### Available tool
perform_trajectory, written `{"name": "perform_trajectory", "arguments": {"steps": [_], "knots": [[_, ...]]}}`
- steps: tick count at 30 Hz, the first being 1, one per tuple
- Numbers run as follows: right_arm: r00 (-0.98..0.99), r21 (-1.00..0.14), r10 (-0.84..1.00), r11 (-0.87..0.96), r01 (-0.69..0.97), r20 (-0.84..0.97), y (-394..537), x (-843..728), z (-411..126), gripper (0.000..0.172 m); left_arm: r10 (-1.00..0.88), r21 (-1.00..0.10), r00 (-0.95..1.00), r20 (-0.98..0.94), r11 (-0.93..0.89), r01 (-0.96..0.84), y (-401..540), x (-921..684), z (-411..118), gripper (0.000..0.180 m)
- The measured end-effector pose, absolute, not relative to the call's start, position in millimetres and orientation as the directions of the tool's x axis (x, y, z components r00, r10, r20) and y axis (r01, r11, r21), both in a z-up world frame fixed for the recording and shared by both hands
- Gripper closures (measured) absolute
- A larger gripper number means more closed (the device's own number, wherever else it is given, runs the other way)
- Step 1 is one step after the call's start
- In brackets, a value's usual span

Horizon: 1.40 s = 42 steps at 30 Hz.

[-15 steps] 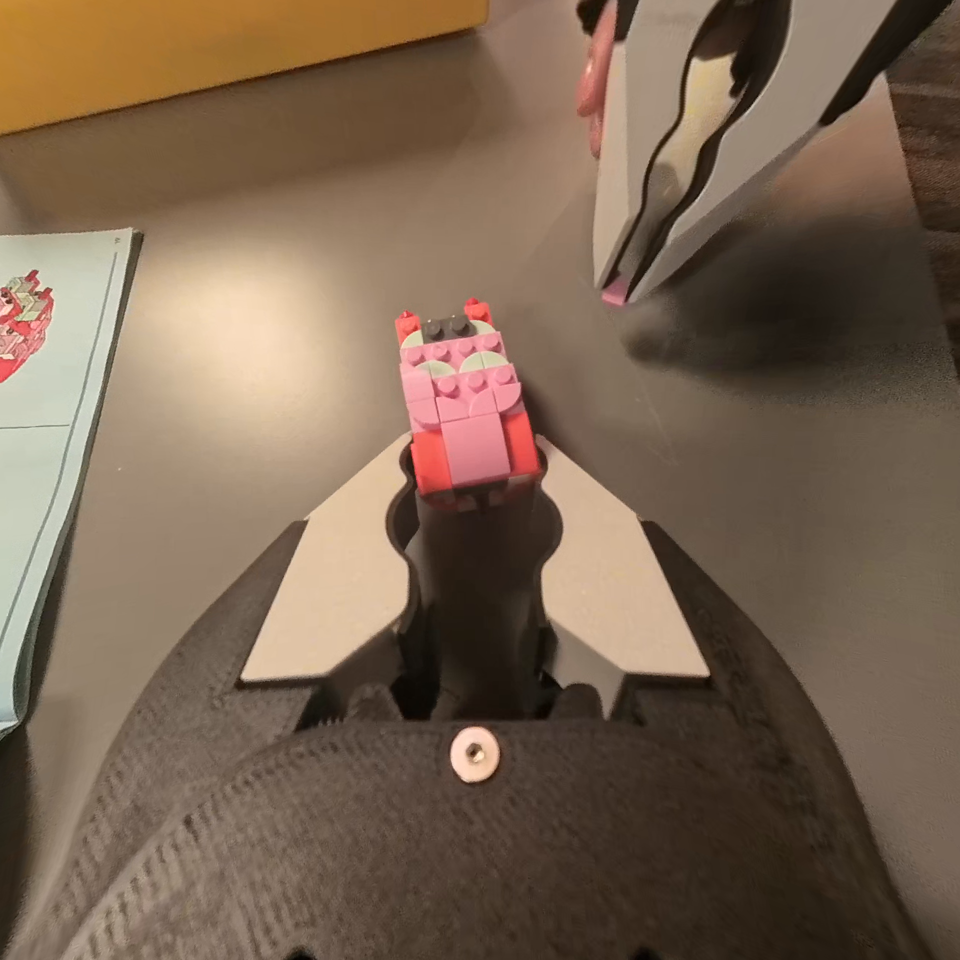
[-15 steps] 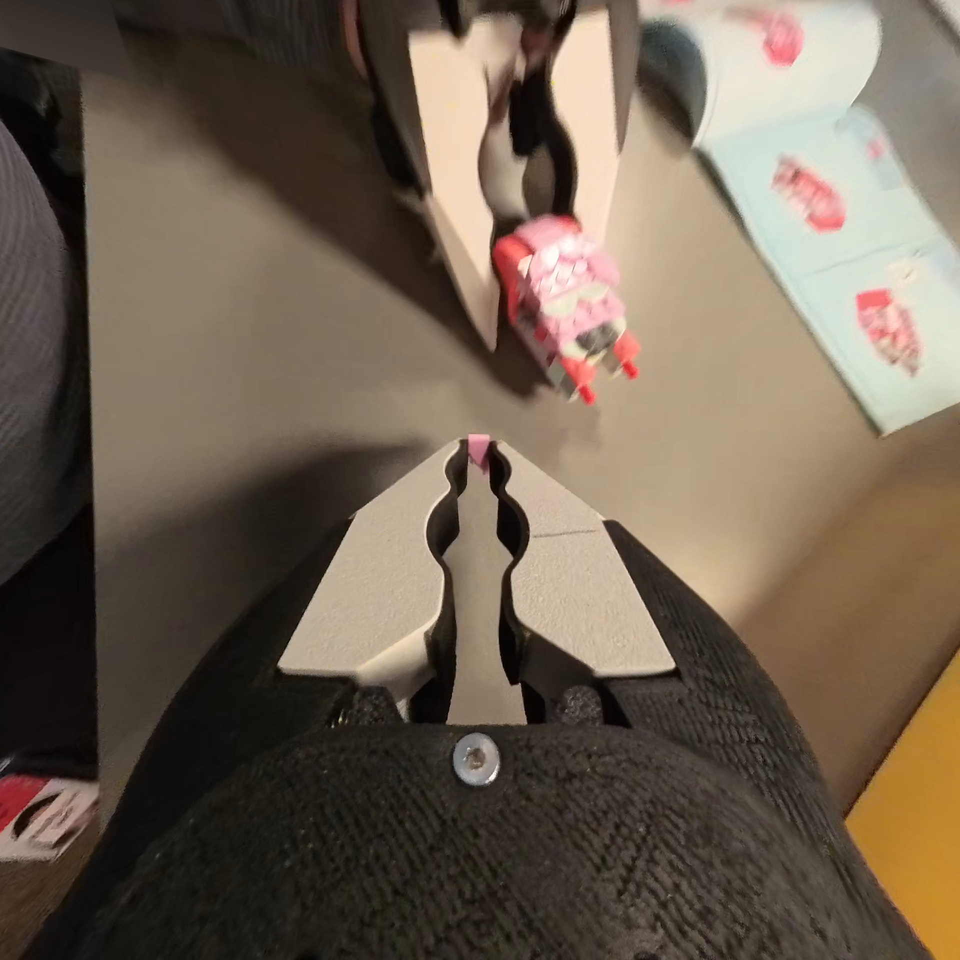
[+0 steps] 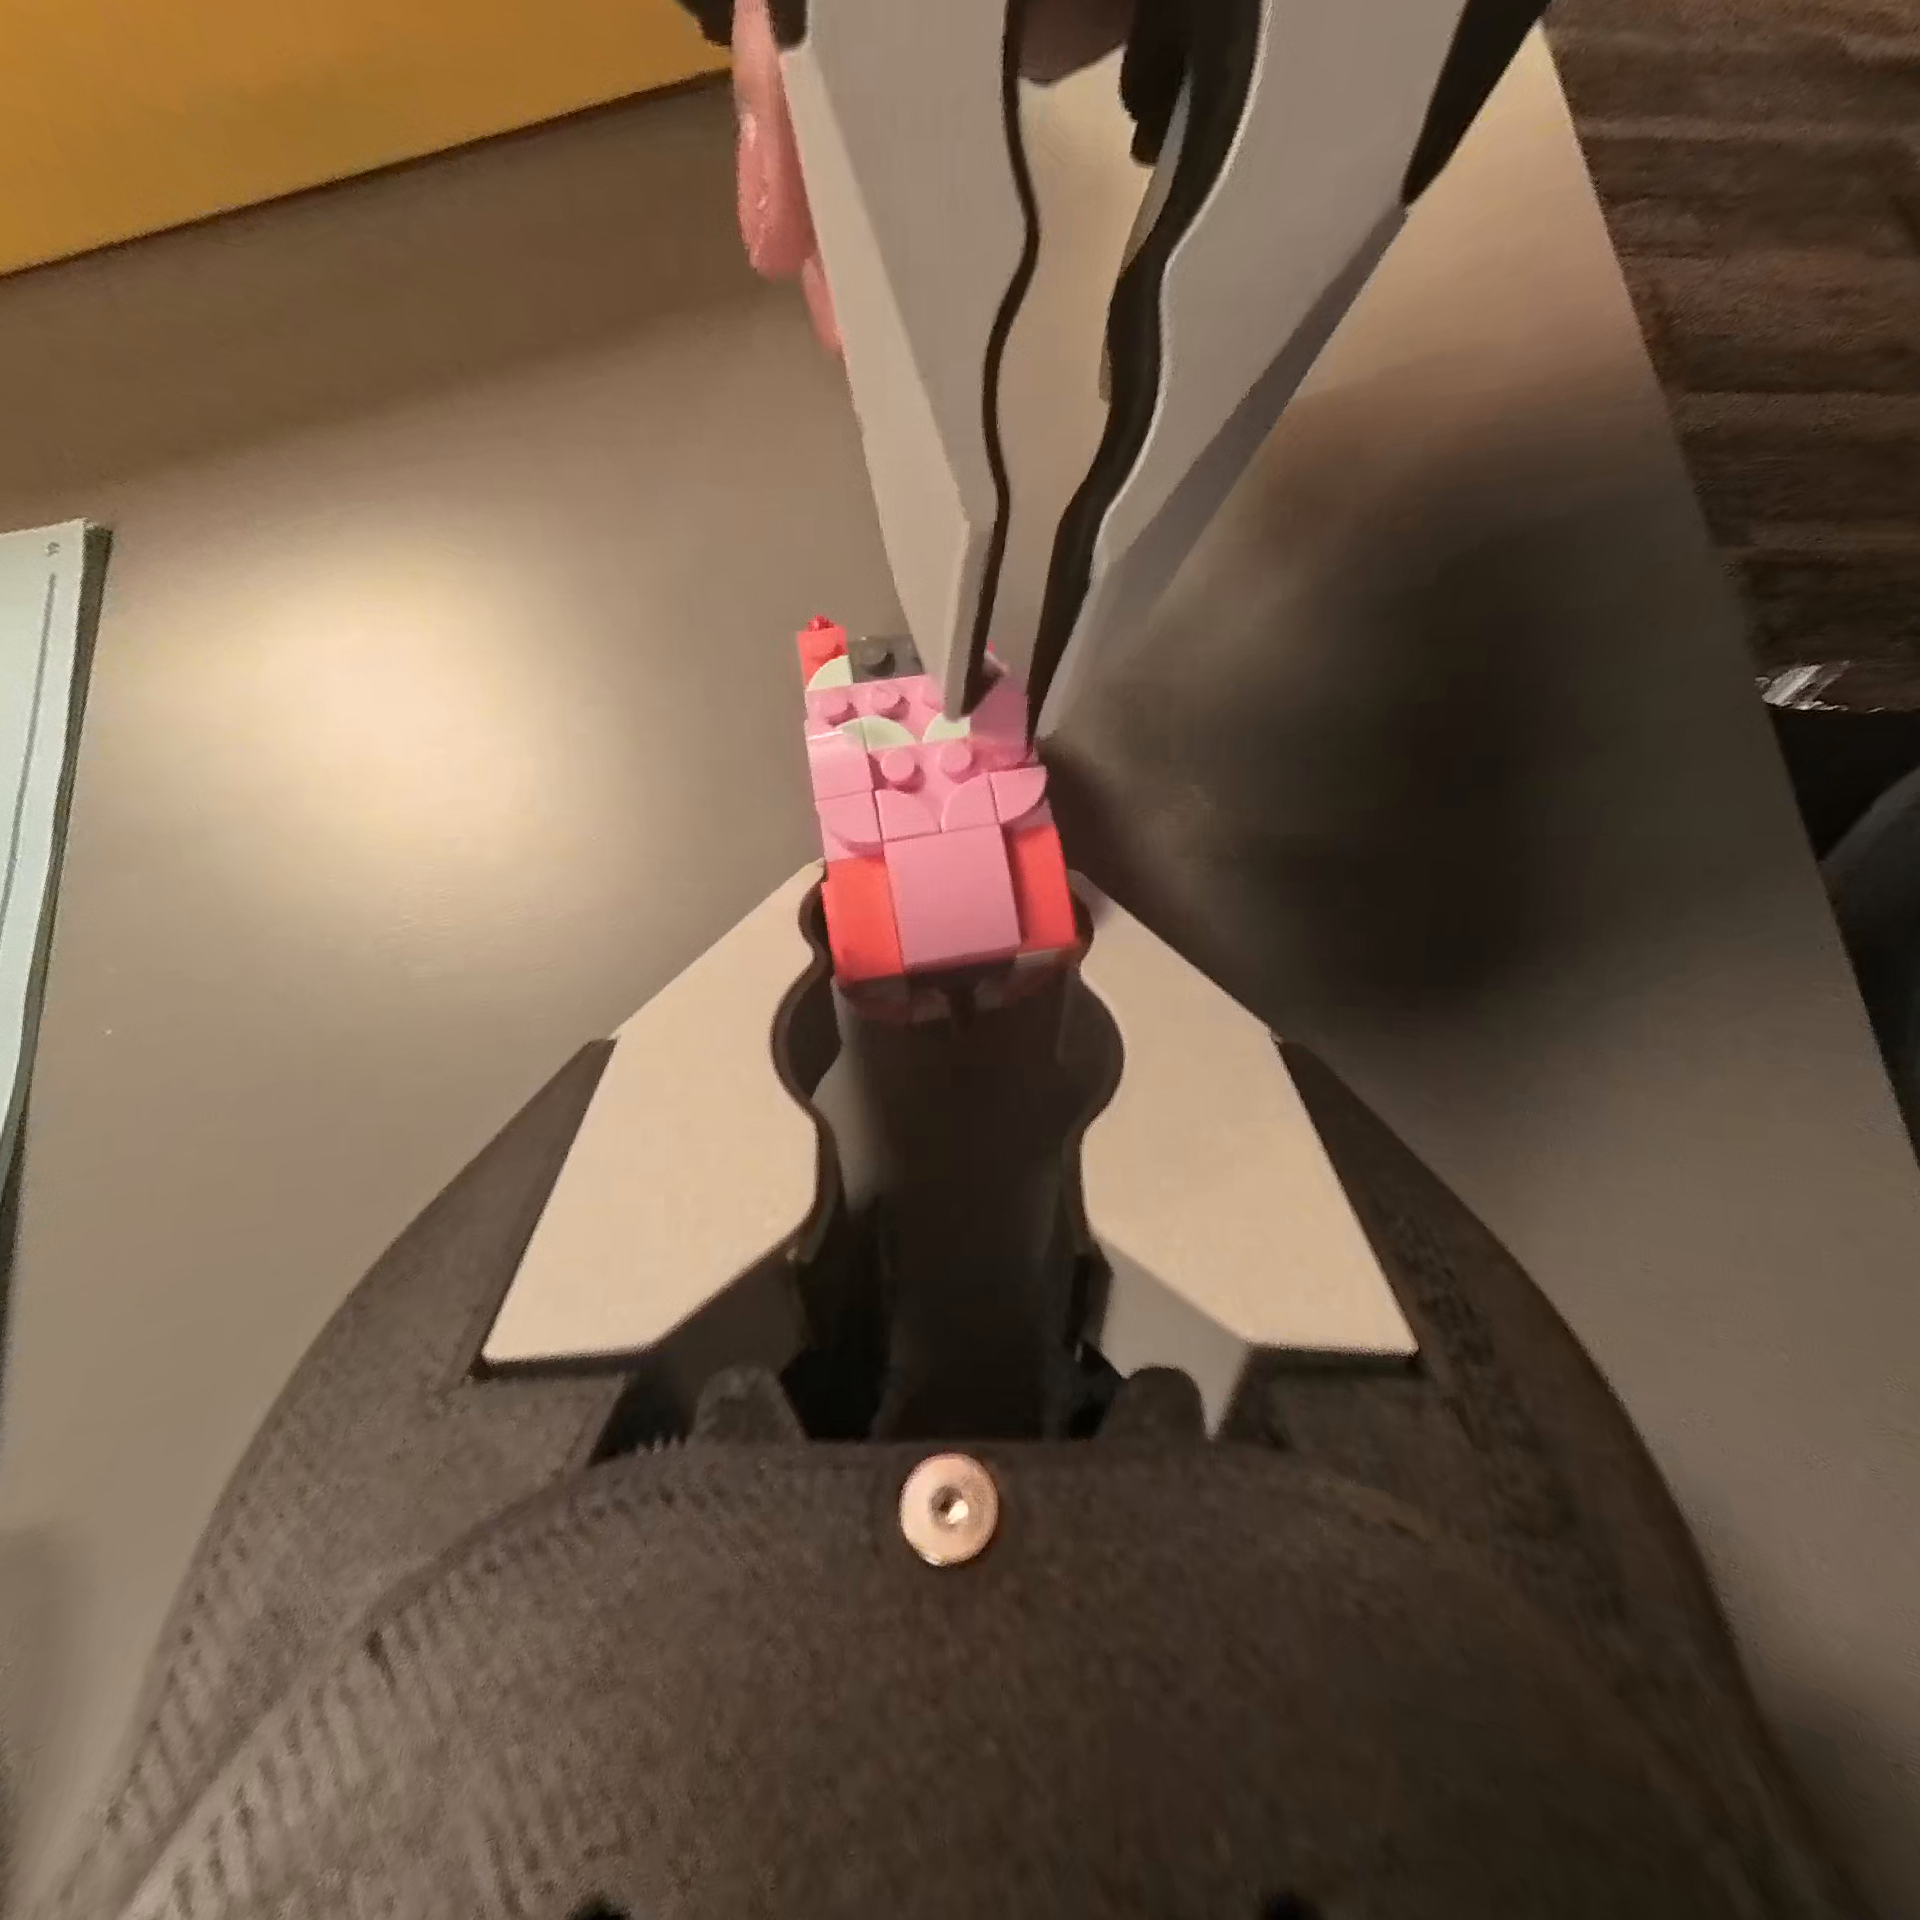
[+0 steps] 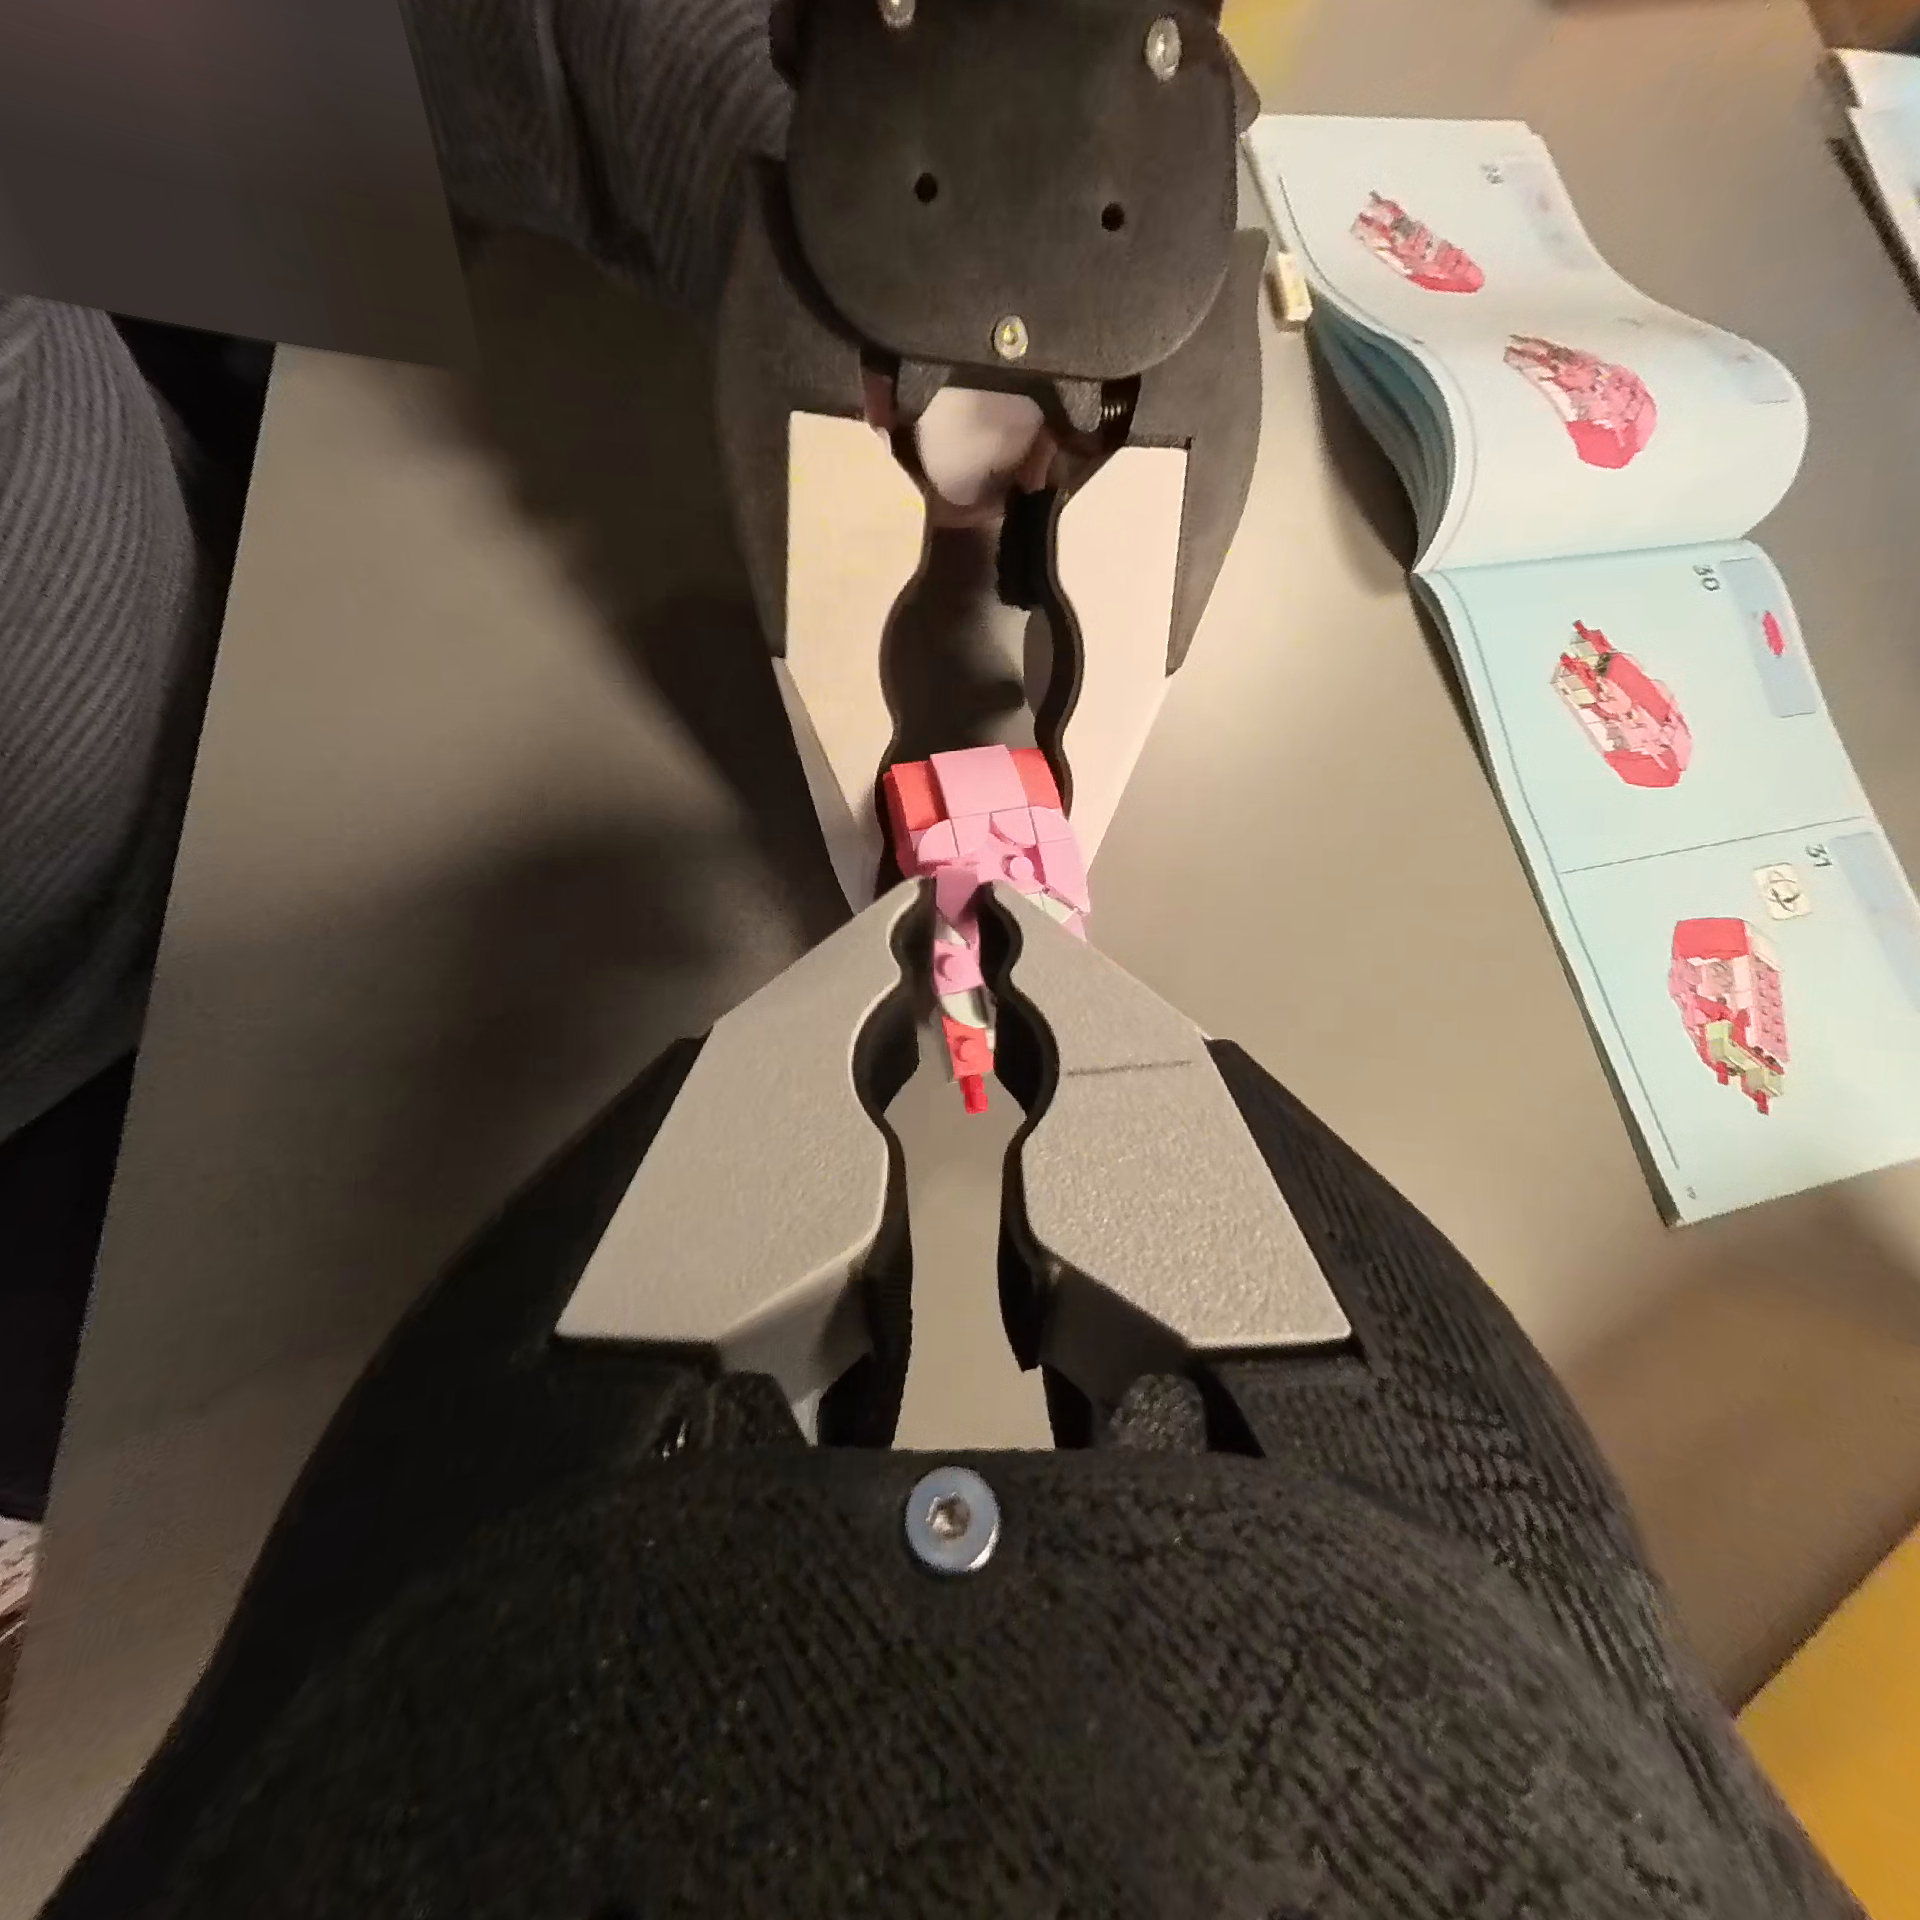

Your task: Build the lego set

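Two grippers meeting over a pink and red brick model.

Left wrist view: left gripper (image 3: pixel 951 930) clamped on the red end of the model (image 3: pixel 935 821), both fingers against its sides, held over a grey table (image 3: pixel 416 831); right gripper (image 3: pixel 997 707) nearly closed, tips down on the model's far pink top; yellow box (image 3: pixel 260 114) behind, booklet (image 3: pixel 42 831) at left edge. Right wrist view: right gripper (image 4: pixel 961 904) pinching a small pink piece (image 4: pixel 956 935) against the model (image 4: pixel 987 821); left gripper (image 4: pixel 977 790) opposite, gripping the red end; open booklet (image 4: pixel 1662 623) to the right.
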State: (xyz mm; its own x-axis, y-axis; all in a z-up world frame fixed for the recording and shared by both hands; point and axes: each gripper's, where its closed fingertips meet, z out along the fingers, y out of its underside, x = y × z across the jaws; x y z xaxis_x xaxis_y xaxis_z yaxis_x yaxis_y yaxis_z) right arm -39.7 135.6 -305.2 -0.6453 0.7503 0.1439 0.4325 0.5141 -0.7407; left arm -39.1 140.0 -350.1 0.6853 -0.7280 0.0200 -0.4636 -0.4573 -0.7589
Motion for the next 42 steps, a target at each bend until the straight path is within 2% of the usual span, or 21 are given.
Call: {"name": "perform_trajectory", "arguments": {"steps": [8,29,32,35,38,42], "knots": [[-0.682,-0.741,0.725,0.509,0.438,0.095,131.8,-38.4,-305.9,0.166,-0.736,-0.759,0.677,0.021,-0.453,-0.468,138.8,-37.9,-350.2,0.141],[-0.696,-0.739,0.708,0.531,0.415,0.118,132.2,-40.6,-306.8,0.161,-0.738,-0.758,0.674,0.026,-0.454,-0.468,138.6,-37.8,-350.3,0.141],[-0.690,-0.738,0.713,0.530,0.417,0.123,132.3,-39.4,-306.3,0.153,-0.738,-0.758,0.674,0.026,-0.454,-0.468,138.6,-37.9,-350.3,0.141],[-0.661,-0.738,0.738,0.519,0.430,0.134,132.3,-35.8,-305.0,0.137,-0.738,-0.758,0.674,0.028,-0.456,-0.467,138.6,-38.1,-350.3,0.141],[-0.589,-0.750,0.771,0.534,0.390,0.243,131.5,-35.9,-300.3,0.123,-0.721,-0.758,0.692,0.038,-0.472,-0.450,141.1,-40.4,-350.1,0.141],[-0.446,-0.594,0.671,0.738,0.320,0.593,139.0,-38.9,-307.0,0.109,-0.675,-0.776,0.730,0.107,-0.515,-0.363,146.5,-45.5,-344.8,0.141]]}}
